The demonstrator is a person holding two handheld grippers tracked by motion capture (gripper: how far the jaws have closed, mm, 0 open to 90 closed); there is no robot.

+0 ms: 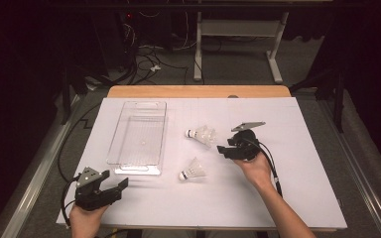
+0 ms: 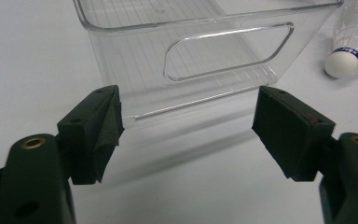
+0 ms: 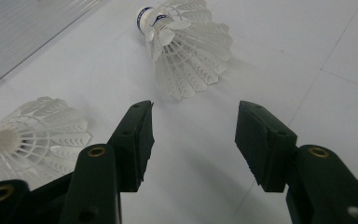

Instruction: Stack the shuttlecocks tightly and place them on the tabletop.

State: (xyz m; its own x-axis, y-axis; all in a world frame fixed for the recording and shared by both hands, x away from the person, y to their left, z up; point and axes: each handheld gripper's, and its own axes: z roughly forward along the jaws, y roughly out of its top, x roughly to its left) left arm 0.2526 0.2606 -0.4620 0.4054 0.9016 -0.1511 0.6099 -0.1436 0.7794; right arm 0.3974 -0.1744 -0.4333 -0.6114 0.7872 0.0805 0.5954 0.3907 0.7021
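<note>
The right tongs [image 3: 193, 140] gape wide and empty, a feathered shuttlecock [image 3: 186, 51] lying just ahead of them and another [image 3: 32, 133] beside. Squeeze hard and its feathers might bend. The left tongs [image 2: 186, 130], wide and empty too, face the clear bin [image 2: 200, 46].

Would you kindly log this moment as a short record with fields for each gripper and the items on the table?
left gripper: open, holding nothing, near the clear bin's near end
right gripper: open, holding nothing, aimed at the far shuttlecock
clear bin: nothing in it, left of the shuttlecocks
far shuttlecock: lying on its side
near shuttlecock: lying on its side
table: white surface
</note>
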